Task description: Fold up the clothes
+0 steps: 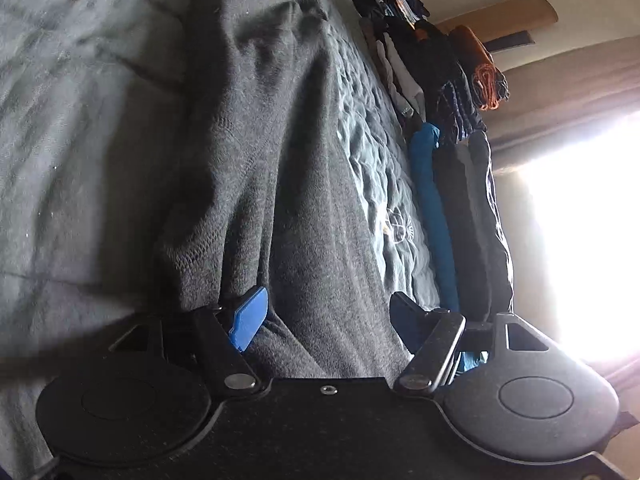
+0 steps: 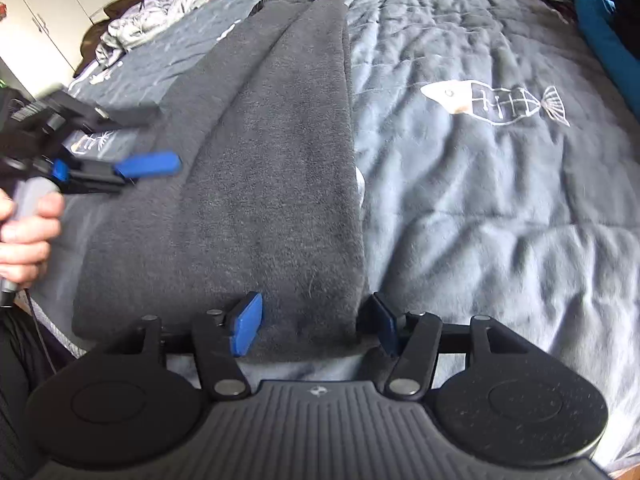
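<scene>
The right gripper (image 2: 312, 326) hangs wide open over the near end of one dark grey garment (image 2: 272, 184). It lies folded lengthwise on the bed quilt (image 2: 480, 200), its long axis running away from the camera, fleecy, in two overlapping layers. The left gripper (image 1: 328, 320), spread wide, straddles the garment (image 1: 280, 160). One hand (image 2: 24, 236) holds its handle.

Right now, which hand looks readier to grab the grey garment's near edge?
Right, probably. The right gripper has open fingers straddling the garment's near edge. The left gripper hovers off at its side.
</scene>
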Action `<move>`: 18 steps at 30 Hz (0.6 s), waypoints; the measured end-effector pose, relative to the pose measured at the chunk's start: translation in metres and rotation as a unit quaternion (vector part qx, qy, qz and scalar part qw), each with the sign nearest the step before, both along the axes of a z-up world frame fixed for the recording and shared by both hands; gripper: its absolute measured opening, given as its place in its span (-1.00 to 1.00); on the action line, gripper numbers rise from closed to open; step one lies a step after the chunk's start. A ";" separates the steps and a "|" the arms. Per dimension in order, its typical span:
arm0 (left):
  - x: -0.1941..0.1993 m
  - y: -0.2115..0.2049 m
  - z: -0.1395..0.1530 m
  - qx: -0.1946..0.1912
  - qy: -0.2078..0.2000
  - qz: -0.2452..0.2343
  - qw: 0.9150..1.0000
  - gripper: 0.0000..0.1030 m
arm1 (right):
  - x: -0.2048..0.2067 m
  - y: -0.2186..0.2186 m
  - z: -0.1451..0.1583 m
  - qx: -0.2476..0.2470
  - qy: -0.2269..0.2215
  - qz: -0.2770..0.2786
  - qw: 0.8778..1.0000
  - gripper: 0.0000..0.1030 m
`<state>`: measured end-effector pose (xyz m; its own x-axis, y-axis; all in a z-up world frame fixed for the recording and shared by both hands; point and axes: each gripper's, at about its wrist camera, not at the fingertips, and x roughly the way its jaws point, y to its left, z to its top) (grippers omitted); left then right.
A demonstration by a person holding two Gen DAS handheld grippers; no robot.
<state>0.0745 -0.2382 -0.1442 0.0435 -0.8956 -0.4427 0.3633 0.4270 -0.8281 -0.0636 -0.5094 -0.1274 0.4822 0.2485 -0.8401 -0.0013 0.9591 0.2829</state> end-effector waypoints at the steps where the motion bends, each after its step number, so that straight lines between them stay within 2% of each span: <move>1: -0.001 0.000 0.000 0.003 0.003 -0.004 1.000 0.31 | -0.003 -0.002 0.001 0.005 -0.002 -0.004 1.000 0.12; 5: -0.003 0.001 0.000 0.014 0.013 -0.021 1.000 0.34 | -0.013 -0.007 0.005 0.020 -0.005 -0.012 1.000 0.12; 8: -0.003 0.019 0.009 -0.020 0.019 -0.024 0.999 0.37 | -0.022 -0.013 0.016 0.040 -0.024 -0.035 0.998 0.13; 11: -0.005 0.037 0.011 -0.036 0.023 -0.013 0.999 0.43 | -0.034 -0.013 0.035 0.063 -0.079 -0.055 0.993 0.13; 13: -0.006 0.042 0.006 -0.027 0.031 -0.006 0.999 0.43 | -0.039 -0.008 0.046 0.095 -0.116 -0.062 0.987 0.13; 18: -0.011 0.044 -0.001 -0.017 0.034 -0.005 0.999 0.43 | -0.046 0.034 0.058 0.098 -0.157 -0.042 0.982 0.13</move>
<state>0.0637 -0.1945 -0.1449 0.0052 -0.9106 -0.4132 0.3103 0.3943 -0.8650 -0.1094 -0.4755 -0.0697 0.7355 0.3386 -0.5868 -0.0411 0.8869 0.4602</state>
